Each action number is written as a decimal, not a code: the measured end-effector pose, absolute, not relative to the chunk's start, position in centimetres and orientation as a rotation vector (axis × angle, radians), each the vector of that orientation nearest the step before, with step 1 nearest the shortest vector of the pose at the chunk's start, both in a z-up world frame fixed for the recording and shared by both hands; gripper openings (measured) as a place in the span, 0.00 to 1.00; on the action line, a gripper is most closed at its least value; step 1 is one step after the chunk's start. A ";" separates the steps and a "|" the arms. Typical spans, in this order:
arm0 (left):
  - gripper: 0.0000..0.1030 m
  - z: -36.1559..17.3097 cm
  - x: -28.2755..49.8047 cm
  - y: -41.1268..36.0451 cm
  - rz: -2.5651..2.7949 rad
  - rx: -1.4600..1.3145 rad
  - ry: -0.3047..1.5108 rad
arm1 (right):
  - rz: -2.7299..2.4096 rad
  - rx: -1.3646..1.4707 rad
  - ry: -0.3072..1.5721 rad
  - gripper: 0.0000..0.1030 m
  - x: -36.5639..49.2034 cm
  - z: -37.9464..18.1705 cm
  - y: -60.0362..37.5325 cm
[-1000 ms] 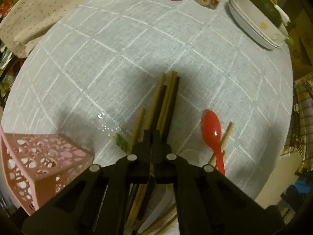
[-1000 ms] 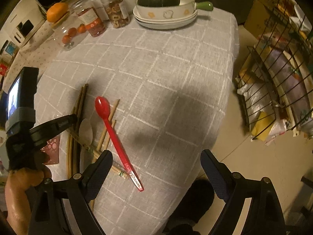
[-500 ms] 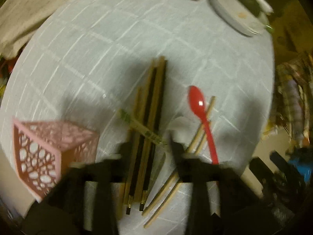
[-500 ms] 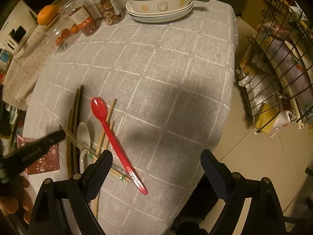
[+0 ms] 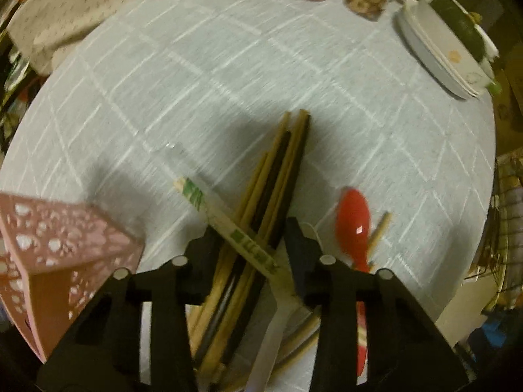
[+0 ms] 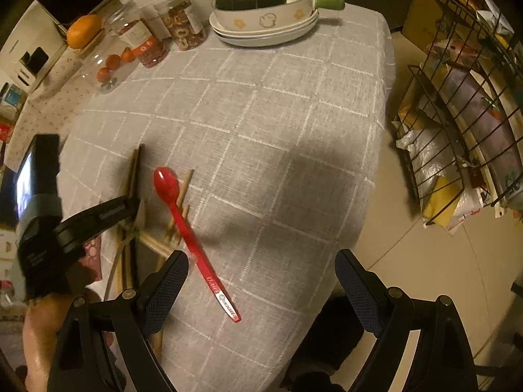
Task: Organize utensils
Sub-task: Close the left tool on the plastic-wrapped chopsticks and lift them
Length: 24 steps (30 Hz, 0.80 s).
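A bundle of dark and bamboo chopsticks [image 5: 284,163] lies on the grey checked cloth. A paper-wrapped pair [image 5: 228,225] lies slantwise across it. My left gripper [image 5: 251,228] points down over them, its jaws closing with the bundle and the wrapped pair between the fingers. No firm pinch shows. A red spoon [image 5: 353,225] lies just right of it, and a white spoon handle [image 5: 268,343] sits under the sticks. The pink perforated holder [image 5: 49,254] stands at the left. My right gripper [image 6: 261,261] hangs open and empty near the table's edge, beside the red spoon [image 6: 183,222].
Stacked white dishes with a dark green squash [image 6: 264,29] and jars [image 6: 183,23] stand along the far side. A wire rack [image 6: 457,130] full of bags stands on the floor to the right. The table's edge [image 6: 369,196] drops off close to the right gripper.
The left gripper was shut over the chopsticks, then opened wide and drew back. Now it is close over them again with narrower jaws around the bundle. The right gripper has stayed still.
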State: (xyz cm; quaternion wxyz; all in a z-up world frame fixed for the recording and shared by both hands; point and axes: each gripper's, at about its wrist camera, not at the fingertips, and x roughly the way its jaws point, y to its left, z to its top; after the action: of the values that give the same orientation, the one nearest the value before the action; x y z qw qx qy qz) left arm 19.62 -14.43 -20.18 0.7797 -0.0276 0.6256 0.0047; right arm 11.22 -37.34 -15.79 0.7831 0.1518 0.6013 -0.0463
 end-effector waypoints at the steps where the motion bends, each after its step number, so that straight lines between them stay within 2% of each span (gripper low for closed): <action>1: 0.28 -19.7 20.1 -15.0 -0.011 -0.058 1.349 | -0.095 0.326 1.295 0.89 11.2 -15.7 -37.2; 2: 0.23 -19.5 20.2 -15.2 -0.047 -0.043 1.341 | -0.092 0.325 1.293 0.89 11.2 -15.6 -37.2; 3: 0.12 -19.2 20.3 -15.4 -0.094 -0.031 1.324 | -0.091 0.324 1.292 0.89 11.1 -15.6 -37.2; 6: 0.08 -18.8 20.8 -15.8 -0.238 -0.036 1.333 | -0.096 0.326 1.291 0.89 11.1 -15.6 -37.3; 16: 0.11 -18.2 22.9 -14.3 -0.361 -0.024 1.387 | -0.111 0.337 1.292 0.89 11.1 -15.7 -37.4; 24: 0.11 -20.2 22.2 -14.0 -0.307 0.000 1.452 | -0.112 0.332 1.300 0.89 11.2 -16.0 -37.6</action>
State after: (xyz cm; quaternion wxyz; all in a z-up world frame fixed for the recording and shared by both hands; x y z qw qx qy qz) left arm 22.22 -14.02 -20.17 0.7371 -0.0001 0.6611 -0.1398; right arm 11.22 -37.60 -15.95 0.7817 0.1539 0.6022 -0.0518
